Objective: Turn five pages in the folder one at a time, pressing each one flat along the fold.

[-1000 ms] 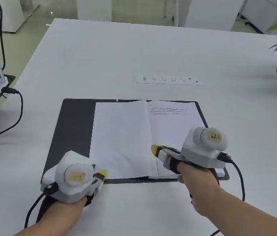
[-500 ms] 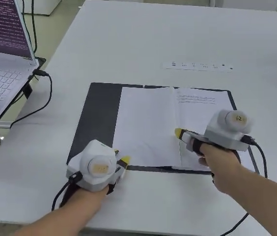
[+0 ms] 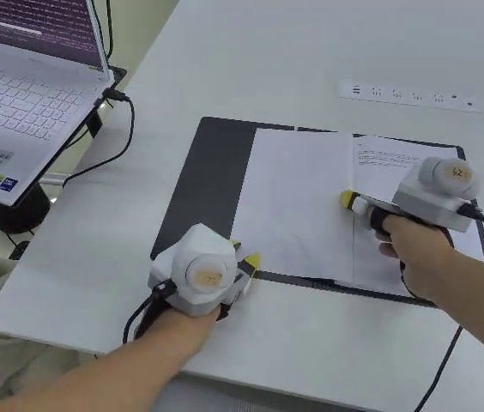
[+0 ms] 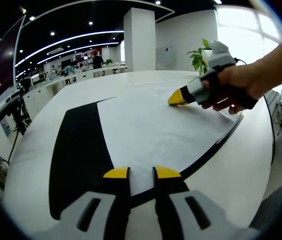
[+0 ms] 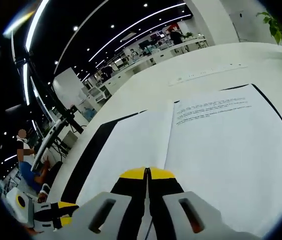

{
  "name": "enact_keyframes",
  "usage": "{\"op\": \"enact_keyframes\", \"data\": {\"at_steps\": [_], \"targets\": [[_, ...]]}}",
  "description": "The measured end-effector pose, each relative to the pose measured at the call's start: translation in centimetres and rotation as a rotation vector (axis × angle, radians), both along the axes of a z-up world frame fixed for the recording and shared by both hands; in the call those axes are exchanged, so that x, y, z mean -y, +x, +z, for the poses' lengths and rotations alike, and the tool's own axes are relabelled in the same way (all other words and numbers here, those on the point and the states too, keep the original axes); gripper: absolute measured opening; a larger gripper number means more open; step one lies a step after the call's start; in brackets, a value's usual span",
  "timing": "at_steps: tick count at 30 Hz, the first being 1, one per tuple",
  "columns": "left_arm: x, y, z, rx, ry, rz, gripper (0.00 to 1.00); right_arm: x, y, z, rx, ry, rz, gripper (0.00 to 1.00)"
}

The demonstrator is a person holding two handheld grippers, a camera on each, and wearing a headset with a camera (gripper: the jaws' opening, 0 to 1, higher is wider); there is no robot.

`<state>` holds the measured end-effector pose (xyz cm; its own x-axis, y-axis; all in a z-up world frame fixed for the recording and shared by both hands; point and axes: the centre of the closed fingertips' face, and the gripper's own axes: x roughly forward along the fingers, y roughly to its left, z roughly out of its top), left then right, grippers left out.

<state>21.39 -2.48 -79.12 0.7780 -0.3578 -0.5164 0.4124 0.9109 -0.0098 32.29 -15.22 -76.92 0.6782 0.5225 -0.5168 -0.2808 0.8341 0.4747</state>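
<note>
Table [image 3: 251, 60] surface, white, carried everything, its far end cut off in the head view. On it lay the black folder [image 3: 212, 172], open flat, its right edge and near right corner hidden behind the person's right hand [image 3: 414, 249]. A blank page [image 3: 298, 197] covered the left of the fold, leaving a strip of bare cover. The printed page [image 3: 388, 159] lay to the right, its lines too small to read.

At the table's left edge sat a laptop [image 3: 19, 94], cropped by the frame, its screen text illegible. A dark cable [image 3: 109, 150] ran from its corner.

The right gripper [image 3: 347, 200] lay over the fold, jaws pressed together with nothing between them. Whether the tips touched the paper could not be told. The left gripper [image 3: 249, 259] sat at the folder's near edge, jaws a narrow gap apart, gripping nothing.

Beyond the folder lay a white power strip [image 3: 412, 95], its markings too small to make out.
</note>
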Motion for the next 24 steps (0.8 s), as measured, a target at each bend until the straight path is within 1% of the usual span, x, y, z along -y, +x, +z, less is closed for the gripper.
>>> {"op": "enact_keyframes", "data": {"at_steps": [7, 9, 11, 15, 17, 18, 19, 20, 21, 24], "targets": [[0.0, 0.0, -0.1, 0.010, 0.000, -0.003, 0.16, -0.9, 0.9, 0.6, 0.020, 0.007, 0.019, 0.00], [0.0, 0.0, -0.1, 0.012, 0.000, -0.003, 0.16, -0.7, 1.4, 0.7, 0.038, 0.003, 0.005, 0.00], [0.0, 0.0, -0.1, 0.012, -0.001, -0.002, 0.16, -0.5, 2.1, 0.7, 0.030, 0.033, -0.014, 0.00], [0.0, 0.0, -0.1, 0.013, -0.001, -0.002, 0.16, -0.2, 3.2, 0.5, 0.021, 0.043, -0.024, 0.00], [0.0, -0.1, -0.1, 0.015, -0.002, -0.002, 0.16, -0.1, 3.9, 0.4, 0.026, 0.048, -0.024, 0.00], [0.0, -0.1, -0.1, 0.016, -0.003, -0.002, 0.16, 0.0, 4.6, 0.2, 0.028, 0.054, -0.023, 0.00], [0.0, -0.1, -0.1, 0.019, -0.003, -0.002, 0.16, -0.2, 5.0, 0.2, 0.033, 0.067, -0.018, 0.00], [0.0, -0.1, -0.1, 0.020, -0.004, -0.002, 0.16, -0.4, 5.1, 0.5, 0.043, 0.072, -0.006, 0.00], [0.0, -0.1, 0.0, 0.022, -0.005, -0.001, 0.16, -0.2, 5.6, 0.4, 0.043, 0.060, -0.022, 0.00], [0.0, -0.2, 0.0, 0.024, -0.008, 0.001, 0.16, -0.1, 6.3, 0.4, 0.038, 0.070, -0.042, 0.00]]}}
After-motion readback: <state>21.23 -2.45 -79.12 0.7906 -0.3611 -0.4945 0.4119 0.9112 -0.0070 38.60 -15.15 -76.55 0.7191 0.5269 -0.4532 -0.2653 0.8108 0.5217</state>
